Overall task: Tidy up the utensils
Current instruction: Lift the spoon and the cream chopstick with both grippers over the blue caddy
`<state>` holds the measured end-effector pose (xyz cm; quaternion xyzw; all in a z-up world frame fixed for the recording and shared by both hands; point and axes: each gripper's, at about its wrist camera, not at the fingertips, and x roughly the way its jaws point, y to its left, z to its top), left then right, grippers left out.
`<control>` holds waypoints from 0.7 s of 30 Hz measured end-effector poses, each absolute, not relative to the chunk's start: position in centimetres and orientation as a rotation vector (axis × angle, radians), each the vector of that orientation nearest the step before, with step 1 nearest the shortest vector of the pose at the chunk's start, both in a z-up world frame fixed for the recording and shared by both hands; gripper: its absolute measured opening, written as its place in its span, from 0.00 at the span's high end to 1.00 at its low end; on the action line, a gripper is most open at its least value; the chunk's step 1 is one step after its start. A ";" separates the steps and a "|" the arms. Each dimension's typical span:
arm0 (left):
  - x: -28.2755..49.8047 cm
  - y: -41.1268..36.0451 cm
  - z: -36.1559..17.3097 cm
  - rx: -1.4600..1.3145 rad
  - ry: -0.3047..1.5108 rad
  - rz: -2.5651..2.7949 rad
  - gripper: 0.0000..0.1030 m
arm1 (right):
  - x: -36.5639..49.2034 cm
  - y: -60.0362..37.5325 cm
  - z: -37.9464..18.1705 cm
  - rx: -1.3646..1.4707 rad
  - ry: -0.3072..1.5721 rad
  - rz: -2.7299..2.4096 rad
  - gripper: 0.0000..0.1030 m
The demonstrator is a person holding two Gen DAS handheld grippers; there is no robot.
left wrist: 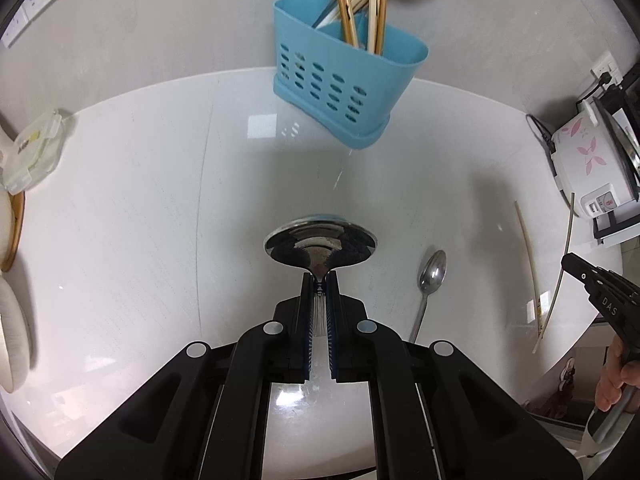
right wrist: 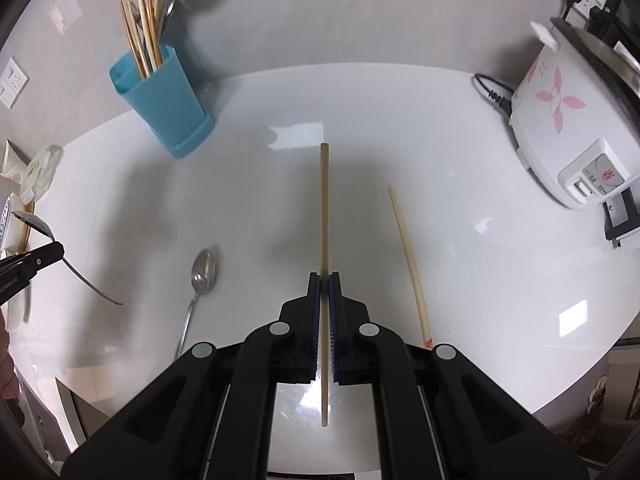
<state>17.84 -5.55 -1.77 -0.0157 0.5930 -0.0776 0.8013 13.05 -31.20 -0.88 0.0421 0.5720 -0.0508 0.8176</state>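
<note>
Held spoon (left wrist: 320, 242): pinched at the neck by the left claw (left wrist: 319, 280), bowl forward and lifted off the desk (left wrist: 140, 220). From the right wrist view the same spoon (right wrist: 38, 226) sits in the left claw (right wrist: 56, 250), handle trailing down to the right.

Held chopstick (right wrist: 324, 216): clamped between the pads of the right claw (right wrist: 324, 278), running straight ahead along the fingers, rear end sticking out behind the pads. In the left wrist view the right claw (left wrist: 576, 266) shows at the right edge with this chopstick (left wrist: 560, 276) passing through it.

Loose on the desk: second spoon (right wrist: 202, 276), bowl away from the camera, left of the right claw; also seen as (left wrist: 430, 280) right of the left claw. Loose chopstick (right wrist: 408, 260) lies just right of the right claw, slightly bowed.

Blue holder (left wrist: 344, 80): upright at the back of the desk near the wall, perforated side facing the left camera, two compartments. Chopsticks (left wrist: 378, 12) and spoon handles stand in it; which compartment each occupies cannot be told for certain.

Periphery: flowered rice cooker (right wrist: 560, 120) at the right, plugged in; lidded plastic container (left wrist: 34, 148) at the left.
</note>
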 end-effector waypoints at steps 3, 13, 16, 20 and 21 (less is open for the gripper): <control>18.0 -5.4 -0.5 -0.033 1.244 -0.179 0.95 | 13.3 -31.0 0.0 0.095 1.190 -0.109 0.97; 19.5 -5.3 4.5 -0.027 1.143 -0.211 0.95 | 14.5 -30.9 3.5 0.113 1.089 -0.110 0.97; 20.1 -5.3 6.1 -0.030 1.111 -0.220 0.95 | 14.9 -30.8 4.6 0.117 1.057 -0.108 0.97; 21.0 -5.3 8.4 -0.050 1.043 -0.260 0.95 | 15.2 -30.8 5.7 0.123 1.025 -0.109 0.97; 21.2 -5.4 8.7 -0.048 1.030 -0.262 0.95 | 15.3 -30.8 6.0 0.123 1.017 -0.108 0.97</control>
